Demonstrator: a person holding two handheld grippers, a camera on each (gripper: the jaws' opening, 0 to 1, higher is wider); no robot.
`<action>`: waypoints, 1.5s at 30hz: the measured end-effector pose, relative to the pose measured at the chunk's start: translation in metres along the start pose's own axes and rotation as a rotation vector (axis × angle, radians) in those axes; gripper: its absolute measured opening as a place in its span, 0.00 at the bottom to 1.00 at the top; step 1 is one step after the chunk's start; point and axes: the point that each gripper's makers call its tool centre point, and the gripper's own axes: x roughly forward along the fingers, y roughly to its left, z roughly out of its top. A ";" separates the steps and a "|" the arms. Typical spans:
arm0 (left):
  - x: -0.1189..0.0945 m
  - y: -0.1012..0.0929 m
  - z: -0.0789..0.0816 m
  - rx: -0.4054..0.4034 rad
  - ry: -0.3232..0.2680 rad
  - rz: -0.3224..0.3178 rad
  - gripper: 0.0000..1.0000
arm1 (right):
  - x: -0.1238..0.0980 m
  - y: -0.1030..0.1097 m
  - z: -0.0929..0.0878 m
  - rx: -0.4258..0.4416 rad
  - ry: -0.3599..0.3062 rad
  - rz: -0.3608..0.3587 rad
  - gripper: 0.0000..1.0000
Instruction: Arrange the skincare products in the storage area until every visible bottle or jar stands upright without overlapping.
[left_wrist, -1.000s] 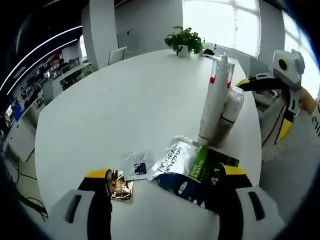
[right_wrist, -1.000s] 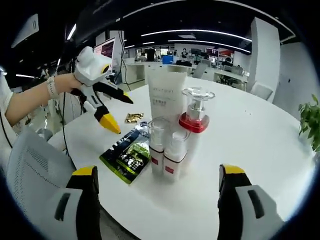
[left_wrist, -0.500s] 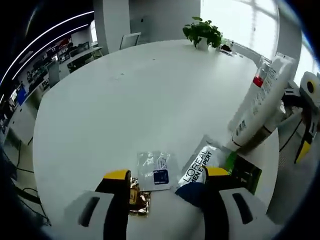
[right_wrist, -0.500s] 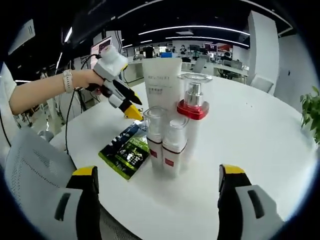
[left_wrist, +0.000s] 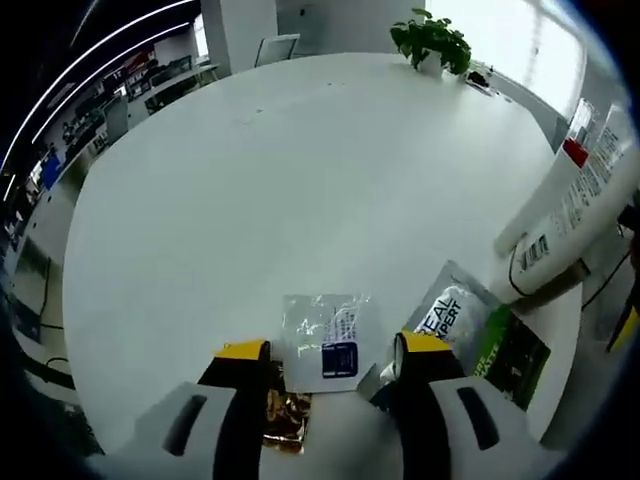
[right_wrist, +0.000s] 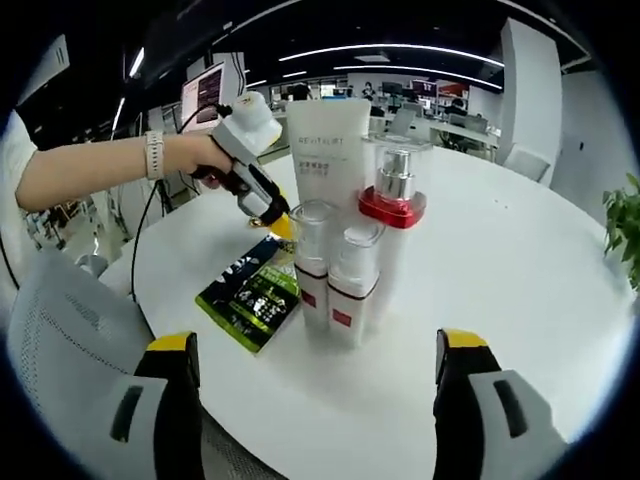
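Observation:
A white tube (right_wrist: 328, 150), a pump bottle with a red collar (right_wrist: 393, 215) and two small clear-capped bottles (right_wrist: 312, 262) (right_wrist: 352, 285) stand upright in a tight cluster on the round white table (right_wrist: 520, 290). My right gripper (right_wrist: 317, 342) is open, a little short of the cluster. My left gripper (left_wrist: 330, 346) is open and low over the table, its jaws on either side of a clear sachet with a blue label (left_wrist: 328, 325). A gold sachet (left_wrist: 287, 420) lies by its left jaw. The white tube (left_wrist: 570, 215) rises at the right.
A green and silver packet (left_wrist: 485, 335) lies flat beside the bottles, also the green packet (right_wrist: 252, 297) in the right gripper view. A hand holds the left gripper (right_wrist: 250, 150) behind the cluster. A potted plant (left_wrist: 432, 38) stands at the table's far edge. Office desks lie beyond.
My left gripper has dropped toward the table and forward, so the clear sachet now lies between its jaws. The right gripper has barely moved.

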 end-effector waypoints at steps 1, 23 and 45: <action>0.001 0.000 0.000 0.002 0.003 0.004 0.50 | 0.000 -0.001 0.001 0.003 -0.003 0.000 0.98; 0.010 0.022 0.007 -0.006 0.062 -0.002 0.39 | -0.001 -0.003 0.003 -0.016 -0.005 -0.014 0.97; -0.041 0.022 -0.017 0.106 0.058 -0.018 0.39 | 0.000 0.001 0.006 -0.026 -0.012 -0.005 1.00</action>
